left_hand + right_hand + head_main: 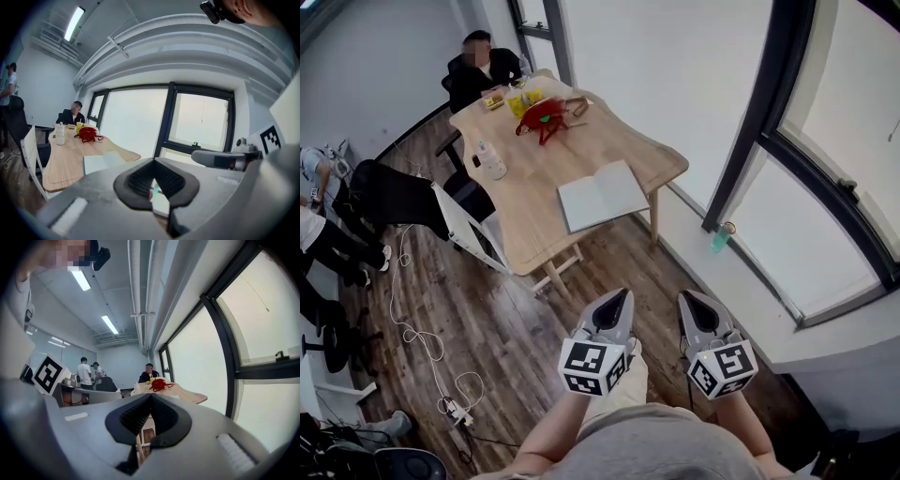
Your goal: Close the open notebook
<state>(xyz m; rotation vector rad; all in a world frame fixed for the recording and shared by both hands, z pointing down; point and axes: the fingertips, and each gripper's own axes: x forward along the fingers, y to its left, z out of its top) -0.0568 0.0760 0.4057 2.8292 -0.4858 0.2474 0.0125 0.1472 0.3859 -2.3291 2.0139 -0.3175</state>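
Head view, steeply down: found an open white notebook [602, 195] lying flat, pages up, near the 4 o'clock corner of a light wooden table [534, 230]. Nothing lay on it. Held the left gripper [619, 298] and the right gripper [686, 300] side by side at 6 o'clock from it, over a dark plank floor [506, 319]. Both pointed toward 12 o'clock and sat well apart from the table.

Read both pairs of jaws in the gripper views as pressed together, pinching nothing.

Noted on the tabletop a red strapped bag [546, 117] at 11 o'clock from the notebook, a white plastic bottle [491, 159] at 10 o'clock and a yellow cup [523, 101] past the bag. Placed a seated person in black [480, 67] at the table's far end. Spotted a white slatted chair [469, 230] hard against the table edge at 9 o'clock. Saw a teal bottle [722, 236] at 3 o'clock, by the foot of a dark window frame [759, 122]. Traced a white cable [412, 328] looping over the floor at 8 o'clock.

Left gripper view: caught only the notebook's far pages [101, 164], the rest cut off behind the grey gripper body. Right gripper view: could not make out the notebook at all, only the table's edge and the red bag [158, 383] above the jaws.
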